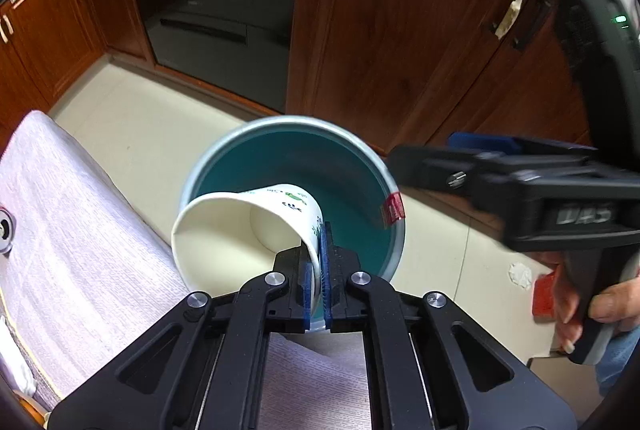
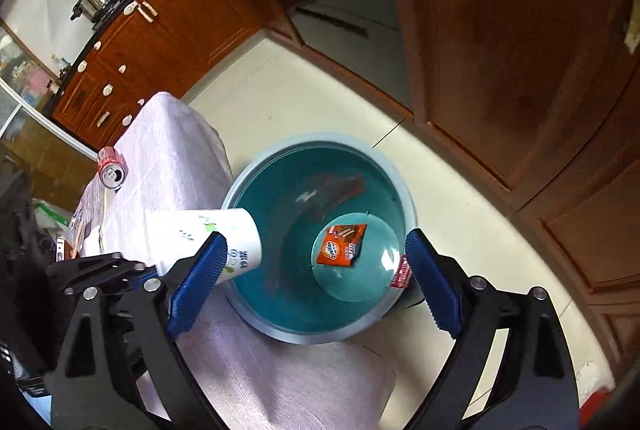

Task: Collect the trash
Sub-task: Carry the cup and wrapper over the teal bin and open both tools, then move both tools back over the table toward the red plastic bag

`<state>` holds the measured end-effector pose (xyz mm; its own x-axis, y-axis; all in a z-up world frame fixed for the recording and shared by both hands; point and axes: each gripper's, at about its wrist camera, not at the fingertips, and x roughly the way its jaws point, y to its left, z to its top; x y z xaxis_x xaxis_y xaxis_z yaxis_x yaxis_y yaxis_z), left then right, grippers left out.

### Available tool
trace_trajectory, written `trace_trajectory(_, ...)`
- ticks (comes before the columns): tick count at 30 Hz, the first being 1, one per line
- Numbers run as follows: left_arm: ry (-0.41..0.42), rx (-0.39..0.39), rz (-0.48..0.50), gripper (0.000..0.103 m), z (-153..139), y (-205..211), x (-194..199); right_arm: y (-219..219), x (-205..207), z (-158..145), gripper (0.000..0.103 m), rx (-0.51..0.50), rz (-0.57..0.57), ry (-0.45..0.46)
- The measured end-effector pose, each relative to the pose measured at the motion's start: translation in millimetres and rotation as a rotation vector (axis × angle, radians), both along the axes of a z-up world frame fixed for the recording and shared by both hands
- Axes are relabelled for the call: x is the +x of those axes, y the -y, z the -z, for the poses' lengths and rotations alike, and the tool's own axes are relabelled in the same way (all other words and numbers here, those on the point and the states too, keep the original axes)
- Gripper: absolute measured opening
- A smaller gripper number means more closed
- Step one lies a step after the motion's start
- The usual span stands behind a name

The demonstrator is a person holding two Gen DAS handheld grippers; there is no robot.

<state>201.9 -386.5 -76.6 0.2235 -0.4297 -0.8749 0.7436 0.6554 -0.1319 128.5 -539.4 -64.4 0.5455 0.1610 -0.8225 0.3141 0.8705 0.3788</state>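
A white paper cup (image 1: 224, 226) with green print lies tipped over the rim of a teal bin (image 1: 288, 121), its mouth facing me. My left gripper (image 1: 318, 250) is shut on the cup's wall, one blue pad inside and one outside. In the right wrist view the cup (image 2: 200, 230) pokes over the bin's (image 2: 320, 139) left rim. My right gripper (image 2: 316, 270) is open above the bin with nothing between its fingers. An orange snack wrapper (image 2: 340, 244) lies flat on the bin's bottom. The right gripper (image 1: 440, 153) also shows beside the bin in the left wrist view, held by a person's hand (image 1: 600, 306).
The bin stands on the tiled floor against a table with a pale cloth (image 2: 172, 149). A red drink can (image 2: 112, 171) lies on that cloth farther back. Brown cabinets (image 1: 400, 29) line the wall. A white scrap (image 1: 520, 274) and a red thing (image 1: 544, 298) lie on the floor.
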Motion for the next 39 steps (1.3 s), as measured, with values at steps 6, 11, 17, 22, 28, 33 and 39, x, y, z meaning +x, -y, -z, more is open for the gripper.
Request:
trace_trajectory(6, 0.09, 0.029, -0.057, 0.077, -8, -7, -1, 4, -5, -7, 0.088, -0.013, 0.014, 0.005)
trace_trajectory(11, 0.113, 0.031, -0.089, 0.093, -16, -21, -2, 2, -7, -11, 0.088, -0.017, 0.009, 0.002)
trace_trajectory(17, 0.125, 0.016, -0.118, 0.099, -25, -30, -5, -6, -10, -19, 0.088, -0.043, -0.007, 0.003)
trace_trajectory(22, 0.116, 0.001, -0.144, 0.099, -35, -48, -10, -14, -14, -27, 0.088, -0.049, -0.014, 0.013)
trace_trajectory(28, 0.118, -0.017, -0.163, 0.099, -43, -67, -22, -32, -18, -33, 0.088, -0.061, -0.036, 0.019)
trace_trajectory(33, 0.113, -0.033, -0.211, 0.099, -53, -100, -34, -60, -19, -43, 0.088, -0.075, -0.085, 0.03)
trace_trajectory(39, 0.114, -0.047, -0.287, 0.099, -61, -161, -53, -101, -23, -52, 0.088, -0.093, -0.162, 0.046)
